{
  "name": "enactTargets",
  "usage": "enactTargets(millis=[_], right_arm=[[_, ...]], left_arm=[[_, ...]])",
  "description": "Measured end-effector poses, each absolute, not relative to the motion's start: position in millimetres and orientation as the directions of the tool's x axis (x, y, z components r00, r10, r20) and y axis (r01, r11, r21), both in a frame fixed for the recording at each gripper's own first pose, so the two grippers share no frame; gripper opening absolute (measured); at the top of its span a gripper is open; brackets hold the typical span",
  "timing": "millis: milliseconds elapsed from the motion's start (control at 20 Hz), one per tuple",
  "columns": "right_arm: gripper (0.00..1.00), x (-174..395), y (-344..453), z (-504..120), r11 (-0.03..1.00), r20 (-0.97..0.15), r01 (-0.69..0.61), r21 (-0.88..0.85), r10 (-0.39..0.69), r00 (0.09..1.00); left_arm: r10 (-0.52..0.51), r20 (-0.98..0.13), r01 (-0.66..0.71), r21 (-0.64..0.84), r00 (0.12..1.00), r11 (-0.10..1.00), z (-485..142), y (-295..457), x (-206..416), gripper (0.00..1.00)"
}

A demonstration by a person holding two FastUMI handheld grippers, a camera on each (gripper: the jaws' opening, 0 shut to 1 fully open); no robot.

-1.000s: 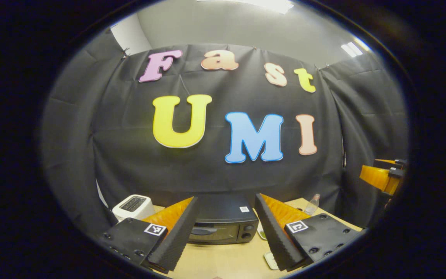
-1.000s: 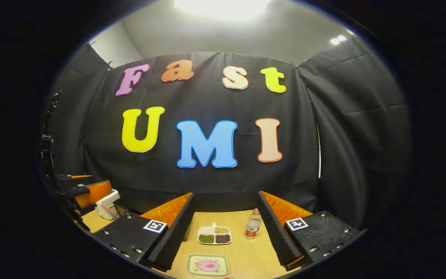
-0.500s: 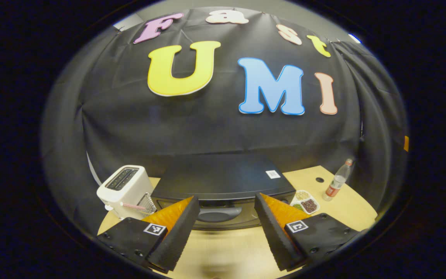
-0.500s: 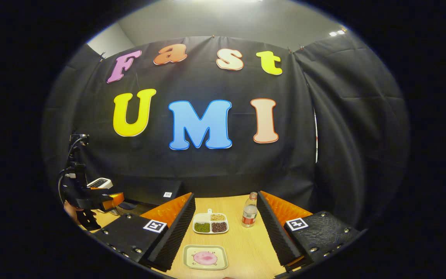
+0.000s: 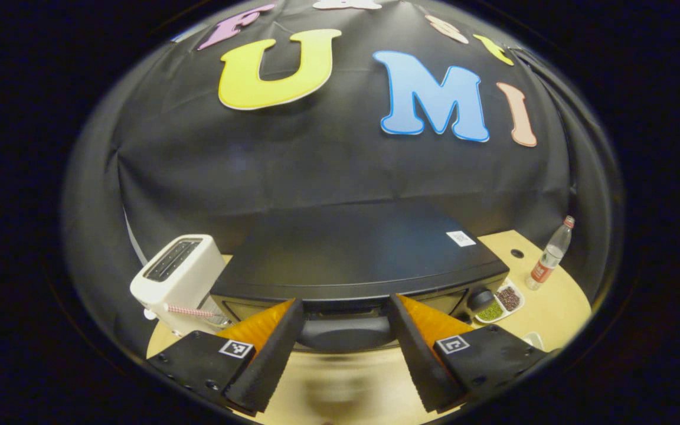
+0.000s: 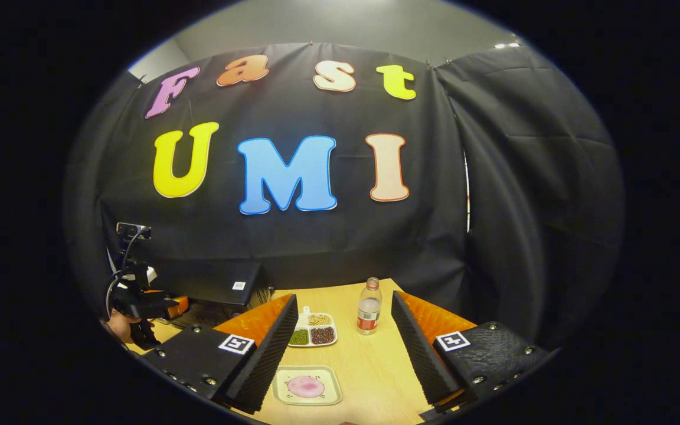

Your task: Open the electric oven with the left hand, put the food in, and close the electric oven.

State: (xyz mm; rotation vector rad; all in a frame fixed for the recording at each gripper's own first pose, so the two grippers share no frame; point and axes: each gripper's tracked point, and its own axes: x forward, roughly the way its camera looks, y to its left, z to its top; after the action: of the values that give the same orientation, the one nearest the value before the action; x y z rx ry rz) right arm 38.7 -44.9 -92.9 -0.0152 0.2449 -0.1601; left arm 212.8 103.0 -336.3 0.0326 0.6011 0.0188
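A black electric oven [image 5: 352, 260] is seen on the wooden table, its door apparently shut, the dark handle [image 5: 345, 333] facing forward. Pink food [image 6: 306, 386] is laid on a square plate [image 6: 284, 394].

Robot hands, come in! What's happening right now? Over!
Left gripper open, astride oven door handle. Right gripper open, holding nothing, above plate with pink food. Electric oven closed. Nothing blocking.

I saw the oven [image 5: 352, 260] with a matt black top, the toaster [image 5: 177, 283] in smooth white plastic, the counter [image 6: 369, 372] in pale wood grain, the bottle [image 6: 368, 307] of clear plastic, and my fingers [image 5: 269, 354] faced with ribbed foam.
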Motion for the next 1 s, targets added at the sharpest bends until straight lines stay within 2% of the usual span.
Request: enactTargets(millis=[50,150,200,250,400,1000], right_arm=[[0.96,39,-45,-95,0.987,-0.242,0.159,-0.033,-0.163,0.956],[0.96,41,-45,-97,0.986,-0.249,0.162,-0.032,-0.165,0.954],[0.96,42,-44,-97,0.987,-0.25,0.159,-0.03,-0.162,0.955],[0.96,42,-41,-97,0.988,-0.248,0.152,-0.029,-0.155,0.956],[0.96,47,-35,-94,0.991,-0.242,0.13,-0.03,-0.134,0.961],[0.96,34,-24,-86,0.998,-0.233,0.065,-0.004,-0.064,0.97]], left_arm=[[0.031,-0.562,-0.016,0.031,0.827,0.999,-337,103,213,0.97],[0.034,-0.565,-0.028,0.019,0.824,0.999,-339,104,214,1.0],[0.033,-0.564,-0.031,0.013,0.825,0.999,-338,104,214,0.97],[0.031,-0.566,-0.03,0.011,0.824,0.999,-339,104,212,1.0],[0.032,-0.563,-0.033,0.008,0.826,0.999,-338,103,203,0.98],[0.018,-0.59,-0.039,-0.023,0.807,0.999,-356,99,136,1.0]])
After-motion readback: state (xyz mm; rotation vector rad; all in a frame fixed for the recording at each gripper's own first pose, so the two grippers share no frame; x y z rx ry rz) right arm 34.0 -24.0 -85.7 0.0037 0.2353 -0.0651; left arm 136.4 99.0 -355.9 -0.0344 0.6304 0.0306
